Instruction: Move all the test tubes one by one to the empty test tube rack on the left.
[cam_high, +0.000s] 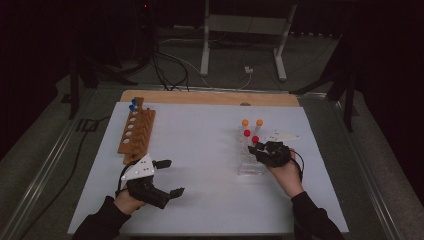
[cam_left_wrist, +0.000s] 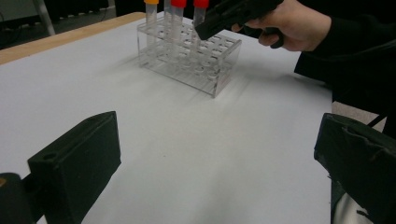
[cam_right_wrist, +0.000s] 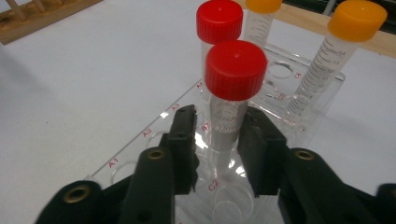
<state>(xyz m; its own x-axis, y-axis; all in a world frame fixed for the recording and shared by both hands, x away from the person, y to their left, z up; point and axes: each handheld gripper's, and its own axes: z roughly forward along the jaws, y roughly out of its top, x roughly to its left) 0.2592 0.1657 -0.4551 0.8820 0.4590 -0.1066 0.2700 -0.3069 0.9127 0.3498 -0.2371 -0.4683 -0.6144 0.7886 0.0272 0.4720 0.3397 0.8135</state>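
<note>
A light wooden tube rack (cam_high: 136, 131) with two blue-capped tubes (cam_high: 133, 106) at its far end lay just beyond the left gripper (cam_high: 170, 177), whose black jaws were spread wide over bare white table (cam_high: 200, 150), holding nothing. Well across from it, to its right, stood a clear plastic tube rack (cam_left_wrist: 189, 58). There the right gripper (cam_right_wrist: 217, 149) had its black jaws on either side of the nearer red-capped clear tube (cam_right_wrist: 231, 93), flanking it closely just below the cap; whether they touched it could not be told. A second red-capped tube (cam_right_wrist: 218, 28) stood directly behind, and two orange-capped tubes (cam_right_wrist: 348, 42) farther back.
</note>
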